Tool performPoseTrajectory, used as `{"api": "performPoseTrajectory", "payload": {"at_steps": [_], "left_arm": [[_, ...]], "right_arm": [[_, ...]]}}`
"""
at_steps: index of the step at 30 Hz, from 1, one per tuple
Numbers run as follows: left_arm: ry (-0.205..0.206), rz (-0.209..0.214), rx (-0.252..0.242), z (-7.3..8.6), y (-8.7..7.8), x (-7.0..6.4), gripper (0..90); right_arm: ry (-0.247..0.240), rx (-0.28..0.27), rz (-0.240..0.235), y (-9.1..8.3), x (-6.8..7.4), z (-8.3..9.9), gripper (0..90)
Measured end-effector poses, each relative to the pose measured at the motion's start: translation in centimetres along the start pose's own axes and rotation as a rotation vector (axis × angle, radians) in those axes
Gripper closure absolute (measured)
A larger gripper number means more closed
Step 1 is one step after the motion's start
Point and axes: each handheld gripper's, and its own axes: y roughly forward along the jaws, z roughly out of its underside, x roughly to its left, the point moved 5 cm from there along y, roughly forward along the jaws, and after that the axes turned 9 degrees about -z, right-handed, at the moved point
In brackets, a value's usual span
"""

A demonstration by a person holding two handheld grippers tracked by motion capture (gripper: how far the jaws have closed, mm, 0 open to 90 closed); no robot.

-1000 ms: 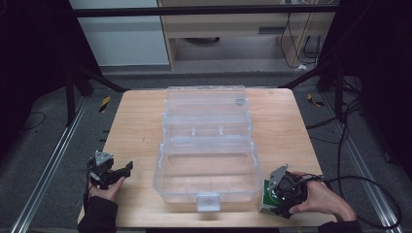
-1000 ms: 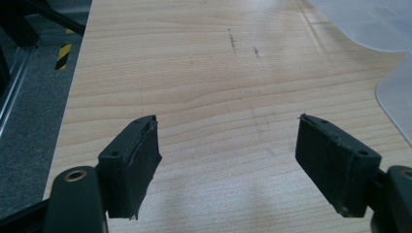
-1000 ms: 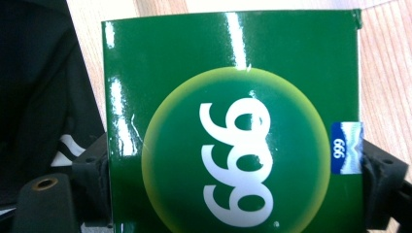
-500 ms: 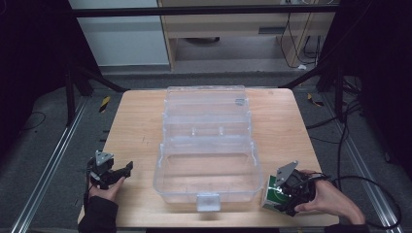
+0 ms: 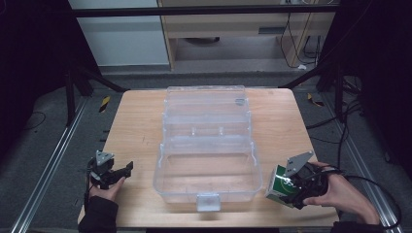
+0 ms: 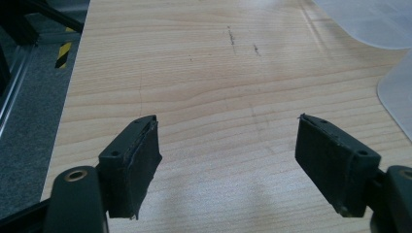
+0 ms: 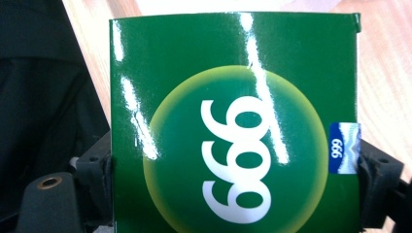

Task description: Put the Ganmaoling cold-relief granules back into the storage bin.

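Observation:
A clear plastic case lies open in the middle of the wooden table, its lid folded back and its tray toward me. To the right of the tray's front corner, my right gripper is shut on a glossy green box printed with white "999". In the right gripper view the green box sits between the two jaws, held at both sides. My left gripper rests low at the table's front left, open, and its jaws stand wide apart over bare wood in the left gripper view.
The clear case's edge shows at the right of the left gripper view. The table's left edge drops to a grey floor with a metal rail. A dark frame and cables surround the table in the high view.
My right gripper has shifted slightly with the green box, tilting it beside the case's front right corner. The left gripper has stayed in place.

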Motion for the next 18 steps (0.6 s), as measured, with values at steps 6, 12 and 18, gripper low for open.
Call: {"api": "performPoseTrajectory", "payload": {"at_steps": [6, 12, 18], "left_arm": [[0.001, 0.002, 0.004, 0.0, 0.1, 0.0, 23.3], [0.001, 0.003, 0.004, 0.0, 0.1, 0.0, 23.3], [0.001, 0.002, 0.004, 0.0, 0.1, 0.0, 23.3]], "right_arm": [[-0.002, -0.017, 0.012, -1.4, -0.1, -1.0, 16.1], [-0.033, -0.046, 0.004, -3.3, 0.2, -2.8, 16.1], [-0.062, -0.050, 0.024, -5.1, 0.4, -4.8, 16.1]]}}
